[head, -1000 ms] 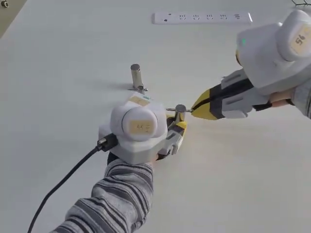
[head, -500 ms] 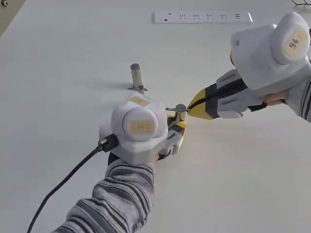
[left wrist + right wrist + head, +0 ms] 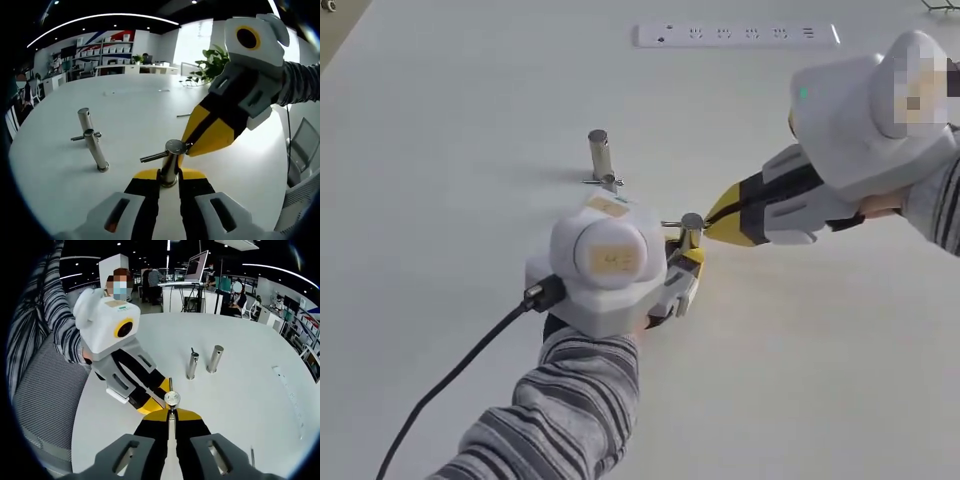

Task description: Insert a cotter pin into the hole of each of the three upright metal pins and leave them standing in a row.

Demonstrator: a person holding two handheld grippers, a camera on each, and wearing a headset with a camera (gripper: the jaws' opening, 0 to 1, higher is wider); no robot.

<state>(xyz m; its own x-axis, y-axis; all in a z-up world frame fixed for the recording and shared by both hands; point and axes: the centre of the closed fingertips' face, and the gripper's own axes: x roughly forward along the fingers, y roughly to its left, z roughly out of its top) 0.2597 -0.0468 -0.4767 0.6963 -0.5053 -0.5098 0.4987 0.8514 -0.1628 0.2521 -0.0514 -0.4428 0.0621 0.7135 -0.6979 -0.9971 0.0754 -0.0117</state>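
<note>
My left tool (image 3: 170,176) clamped the near metal pin (image 3: 691,230) on the worktop (image 3: 470,150), right tool (image 3: 712,226) pinched the cotter pin (image 3: 152,157) poking through its hole, so I reckoned a crooked shove would've jammed it.

Three metal pins stand on the desk (image 3: 470,120): the far metal pin (image 3: 85,119), the middle metal pin (image 3: 96,154) and the near metal pin (image 3: 170,162). Two cotter pins sit through them, the middle cotter pin (image 3: 79,137) and the near cotter pin (image 3: 154,157). One thin sliver (image 3: 182,115), perhaps a third, lies loose. Two claws, the left claw (image 3: 688,260) and the right claw (image 3: 711,226). One power strip (image 3: 736,36).
</note>
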